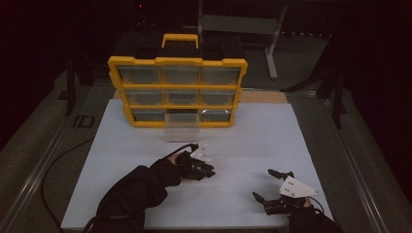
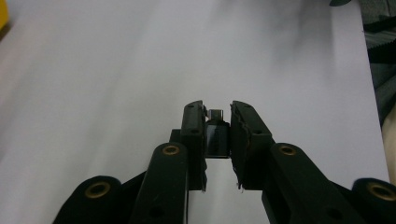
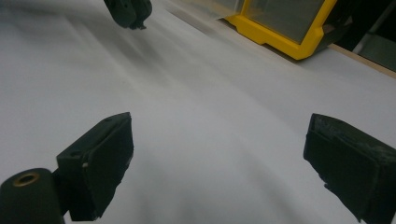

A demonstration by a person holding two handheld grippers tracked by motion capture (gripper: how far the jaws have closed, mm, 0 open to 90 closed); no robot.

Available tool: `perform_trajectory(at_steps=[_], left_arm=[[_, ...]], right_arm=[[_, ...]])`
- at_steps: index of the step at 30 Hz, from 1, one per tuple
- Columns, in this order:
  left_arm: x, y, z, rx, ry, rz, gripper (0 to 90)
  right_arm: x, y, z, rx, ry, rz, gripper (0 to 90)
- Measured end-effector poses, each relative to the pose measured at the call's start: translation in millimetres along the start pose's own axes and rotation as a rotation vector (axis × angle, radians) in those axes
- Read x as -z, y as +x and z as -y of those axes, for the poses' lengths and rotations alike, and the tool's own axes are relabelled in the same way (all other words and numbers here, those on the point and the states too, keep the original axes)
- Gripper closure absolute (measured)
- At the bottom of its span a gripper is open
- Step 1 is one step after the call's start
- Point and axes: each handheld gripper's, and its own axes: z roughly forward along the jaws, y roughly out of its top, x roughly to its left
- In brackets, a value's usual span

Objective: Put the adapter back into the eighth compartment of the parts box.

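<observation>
A yellow and black organiser box [image 1: 178,90] with clear drawers stands at the back of the white sheet [image 1: 145,145]. One clear drawer [image 1: 181,127] in its bottom row is pulled out. My left gripper [image 1: 210,171] hovers at mid table, shut on a small dark metal part [image 2: 216,136] held between its pads. My right gripper [image 1: 273,185] rests low at the front right, jaws wide open with nothing between them; its fingers [image 3: 100,163] frame bare white sheet. The left gripper's tip [image 3: 129,12] shows at the top of the right gripper view.
The organiser's yellow corner [image 3: 280,35] sits to the far right in the right gripper view. A black cable [image 1: 53,165] loops over the table's left side. A grey metal stand [image 1: 272,43] is behind the table. A wooden strip [image 1: 262,97] edges the sheet's back right.
</observation>
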Motion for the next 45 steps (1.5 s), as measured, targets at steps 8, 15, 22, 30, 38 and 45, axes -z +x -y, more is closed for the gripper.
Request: perform_trajectory(at_steps=[8,15,22,30,38,45], left_arm=[[9.9,1.7,-3.6,-0.013,0.01,-0.014,75.8],[17.9,3.3,-5.6,-0.018,0.012,-0.019,75.8],[27.1,5.7,-11.0,-0.024,0.008,-0.033,75.8],[37.0,9.2,-16.5,-0.025,0.01,-0.04,75.8],[46.9,13.2,-21.7,-0.019,0.006,-0.057,75.8],[55.9,17.6,-25.6,-0.017,0.008,-0.078,75.8]], right_arm=[[0.3,-0.3,-0.2,0.002,-0.005,0.004,8.4],[-0.1,0.0,0.1,0.001,0.001,0.001,8.3],[0.1,-0.1,-0.1,0.001,-0.001,0.002,8.3],[0.1,-0.2,-0.1,0.0,-0.003,0.003,8.3],[0.2,0.0,-0.2,-0.002,-0.003,0.004,8.3],[0.2,-0.1,-0.1,-0.001,-0.003,0.004,8.3]])
